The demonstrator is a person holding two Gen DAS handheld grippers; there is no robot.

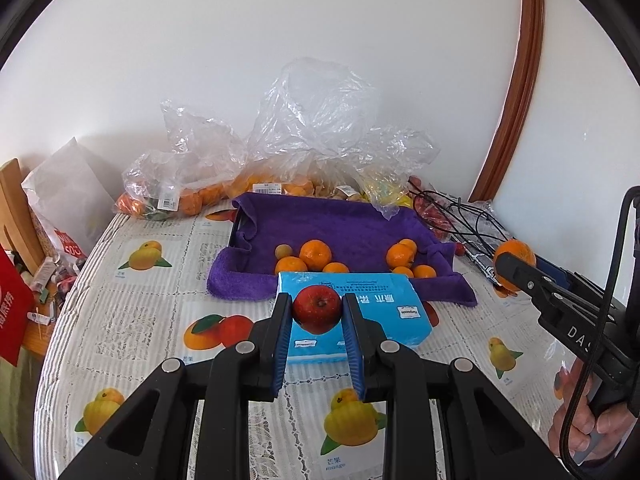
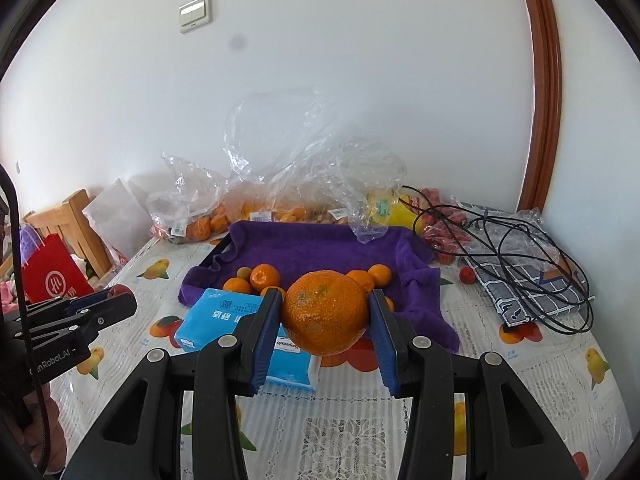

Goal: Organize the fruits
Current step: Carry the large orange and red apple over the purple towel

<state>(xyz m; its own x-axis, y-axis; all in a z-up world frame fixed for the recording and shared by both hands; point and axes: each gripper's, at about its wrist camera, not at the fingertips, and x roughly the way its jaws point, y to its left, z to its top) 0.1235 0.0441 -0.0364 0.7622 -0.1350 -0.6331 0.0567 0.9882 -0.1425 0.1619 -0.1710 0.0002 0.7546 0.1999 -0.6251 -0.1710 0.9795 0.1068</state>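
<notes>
The tablecloth (image 1: 120, 312) says "mango" under a fruit picture. The left gripper (image 2: 112, 306) says "Robot.AI".

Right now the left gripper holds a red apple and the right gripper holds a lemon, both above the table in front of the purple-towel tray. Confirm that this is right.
Not quite. The right gripper holds a large orange, not a lemon; the right wrist view shows it clamped between the blue pads. The rest stands: the left gripper holds the red apple, both in front of the purple-towel tray.

Glossy red apple (image 1: 317, 308); pitted orange (image 2: 325, 312); fuzzy purple towel (image 1: 340, 220).
</notes>
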